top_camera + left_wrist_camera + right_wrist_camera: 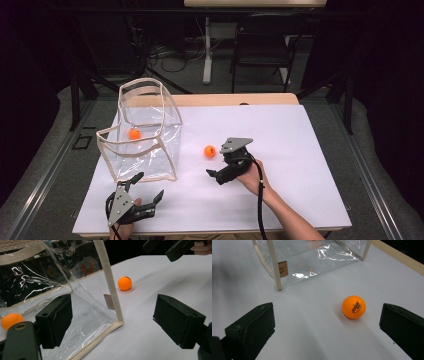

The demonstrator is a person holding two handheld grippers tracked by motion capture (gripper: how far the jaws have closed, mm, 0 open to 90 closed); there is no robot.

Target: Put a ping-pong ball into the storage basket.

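A clear plastic bag [145, 145] with beige trim stands open at the table's left, with an orange ball [134, 134] inside it. A second orange ball [210, 151] lies loose on the white sheet to the bag's right. My right gripper [216, 161] is open just right of that ball, and in the right gripper view the ball [353, 307] sits a little ahead, between the jaws and nearer the right one of my right gripper [324, 322]. My left gripper [148, 186] is open at the bag's near corner. In the left gripper view, my left gripper [113, 312] faces the bag's corner trim [110, 282], the inside ball [11, 320] and the loose ball [124, 283].
A white sheet [300, 150] covers the table, with a wooden edge [235, 99] along the far side. Beyond the table stand a black chair [262, 45] and a white table leg [207, 50]. The bag [312, 260] carries a small label [283, 268].
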